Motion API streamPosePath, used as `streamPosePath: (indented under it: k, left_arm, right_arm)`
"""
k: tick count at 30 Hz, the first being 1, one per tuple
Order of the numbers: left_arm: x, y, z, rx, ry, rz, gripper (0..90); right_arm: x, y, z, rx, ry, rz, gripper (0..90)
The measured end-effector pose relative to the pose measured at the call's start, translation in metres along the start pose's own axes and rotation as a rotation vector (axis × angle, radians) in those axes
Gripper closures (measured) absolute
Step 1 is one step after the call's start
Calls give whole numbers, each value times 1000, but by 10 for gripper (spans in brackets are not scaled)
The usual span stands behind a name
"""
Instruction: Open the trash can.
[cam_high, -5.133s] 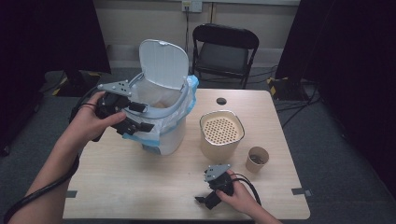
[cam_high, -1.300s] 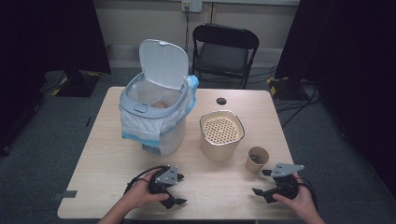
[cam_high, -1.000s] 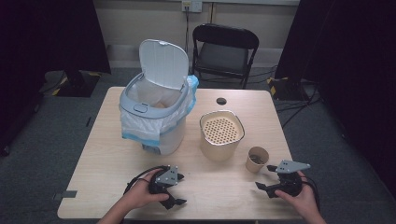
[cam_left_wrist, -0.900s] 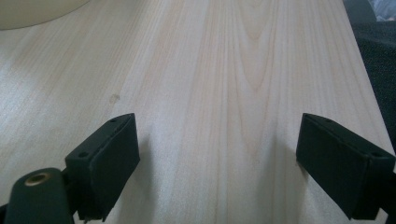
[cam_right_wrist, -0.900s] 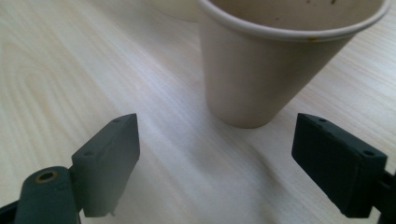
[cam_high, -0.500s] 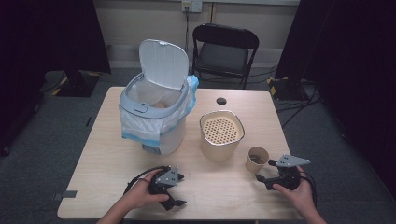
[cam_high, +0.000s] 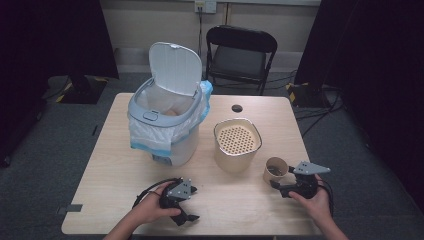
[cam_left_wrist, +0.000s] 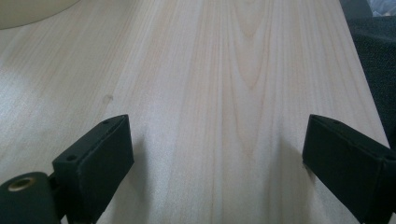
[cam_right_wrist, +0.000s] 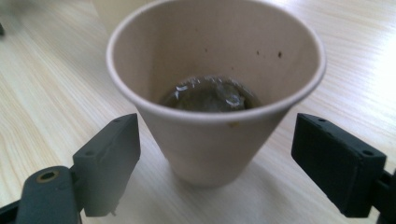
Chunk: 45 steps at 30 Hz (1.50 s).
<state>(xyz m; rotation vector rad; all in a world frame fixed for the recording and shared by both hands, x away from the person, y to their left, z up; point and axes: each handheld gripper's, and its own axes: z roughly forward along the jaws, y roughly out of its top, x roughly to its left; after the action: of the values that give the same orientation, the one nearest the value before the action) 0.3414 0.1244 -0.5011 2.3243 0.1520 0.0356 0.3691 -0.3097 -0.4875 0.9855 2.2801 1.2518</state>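
Pale wood of the desk (cam_left_wrist: 243, 70) lies bare between the left claw's (cam_high: 186, 206) just-parting jaws, while the paper cup (cam_right_wrist: 212, 93) stands upright near the desk's right edge — squarely between the right claw's (cam_right_wrist: 233, 163) released, untouching jaws.

We find no readable text, brand, number or sign anywhere: the small label low on the front of the white plastic lidded bin (cam_high: 162, 159) is too blurred for us to read.
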Motion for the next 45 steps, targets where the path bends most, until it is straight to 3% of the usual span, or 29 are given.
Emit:
streamPosePath:
  k: [2, 8, 24, 38, 45]
  left_arm:
    - [0, 0, 0, 3, -1, 0, 74]
    - [0, 0, 1, -8, -3, 6, 72]
    - [-1, 1, 2, -4, -9, 10, 46]
    - [-1, 1, 2, -1, -10, 10, 45]
    - [0, 1, 2, -5, -12, 15, 41]
  right_arm:
    - [-1, 0, 2, -37, 7, 23, 157]
    - [-4, -2, 6, -75, 20, 43, 159]
    - [1, 7, 14, -142, 30, 17, 213]
    - [0, 8, 20, -159, 38, 33, 208]
    - [0, 10, 20, -154, 34, 17, 230]
